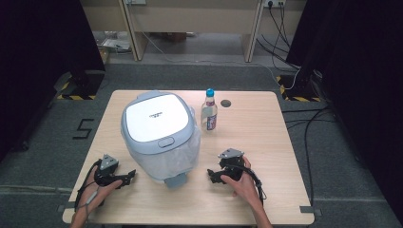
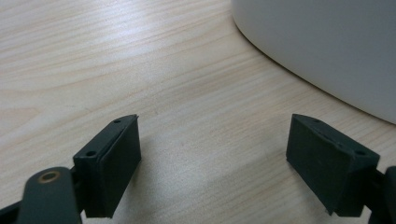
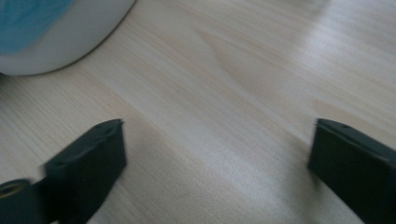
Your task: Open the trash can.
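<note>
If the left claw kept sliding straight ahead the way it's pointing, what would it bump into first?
Probably the white bin. The left claw is open over bare table, and the bin's curved wall crosses ahead to its right. It might only graze it; depth is unclear.

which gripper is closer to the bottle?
The right gripper. The bottle stands on its side of the white bin; the left gripper sits beyond the bin.

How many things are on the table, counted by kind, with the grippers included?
Bin: 1
Bottle: 1
Grippers, left and right, jaws open: 2
Total: 4
</note>
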{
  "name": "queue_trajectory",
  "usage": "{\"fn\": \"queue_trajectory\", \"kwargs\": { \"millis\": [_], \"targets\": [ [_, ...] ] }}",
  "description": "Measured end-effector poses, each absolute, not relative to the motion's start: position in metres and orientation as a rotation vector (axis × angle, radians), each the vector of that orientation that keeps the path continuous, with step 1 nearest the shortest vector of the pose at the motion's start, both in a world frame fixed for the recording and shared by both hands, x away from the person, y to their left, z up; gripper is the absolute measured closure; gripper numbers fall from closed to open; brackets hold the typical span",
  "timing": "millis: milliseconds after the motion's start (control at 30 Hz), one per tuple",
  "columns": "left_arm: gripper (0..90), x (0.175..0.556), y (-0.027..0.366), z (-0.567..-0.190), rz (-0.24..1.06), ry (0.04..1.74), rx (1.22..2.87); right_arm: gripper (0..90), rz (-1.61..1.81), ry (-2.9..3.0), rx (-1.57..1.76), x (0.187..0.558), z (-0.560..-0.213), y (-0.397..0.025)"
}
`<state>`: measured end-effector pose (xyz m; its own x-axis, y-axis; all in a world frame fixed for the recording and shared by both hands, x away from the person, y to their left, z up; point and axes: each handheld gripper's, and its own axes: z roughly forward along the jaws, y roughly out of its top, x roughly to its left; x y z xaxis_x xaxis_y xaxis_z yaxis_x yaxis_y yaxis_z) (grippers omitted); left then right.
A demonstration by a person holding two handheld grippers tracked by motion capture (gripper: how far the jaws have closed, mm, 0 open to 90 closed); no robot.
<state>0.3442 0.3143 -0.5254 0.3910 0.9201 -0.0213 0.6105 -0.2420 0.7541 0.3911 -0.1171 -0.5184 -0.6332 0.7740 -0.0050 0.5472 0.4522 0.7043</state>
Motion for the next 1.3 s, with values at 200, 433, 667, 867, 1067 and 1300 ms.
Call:
{"fn": "queue_trajectory", "kwargs": {
  "millis": [200,433,667,867,1067,1300],
  "targets": [
    [19.0,0.331,0.303,-0.525,0.573,1.290,1.952,19.5,1.088,2.339,1.031,0.383,-0.504,-0.115],
    [19.0,0.311,0.285,-0.514,0.584,1.194,1.931,15.6,1.165,2.330,0.941,0.376,-0.492,-0.103],
    [18.5,0.300,0.266,-0.501,0.557,1.095,1.864,15.6,1.229,2.361,0.856,0.378,-0.486,-0.076],
    [18.2,0.300,0.254,-0.498,0.540,1.053,1.872,11.3,1.256,2.395,0.803,0.383,-0.488,-0.067],
    [18.0,0.303,0.246,-0.493,0.523,1.018,1.861,15.4,1.306,2.425,0.750,0.385,-0.489,-0.061],
    [18.5,0.315,0.253,-0.484,0.592,1.028,1.847,31.9,1.357,2.441,0.661,0.388,-0.489,-0.037]
  ]
}}
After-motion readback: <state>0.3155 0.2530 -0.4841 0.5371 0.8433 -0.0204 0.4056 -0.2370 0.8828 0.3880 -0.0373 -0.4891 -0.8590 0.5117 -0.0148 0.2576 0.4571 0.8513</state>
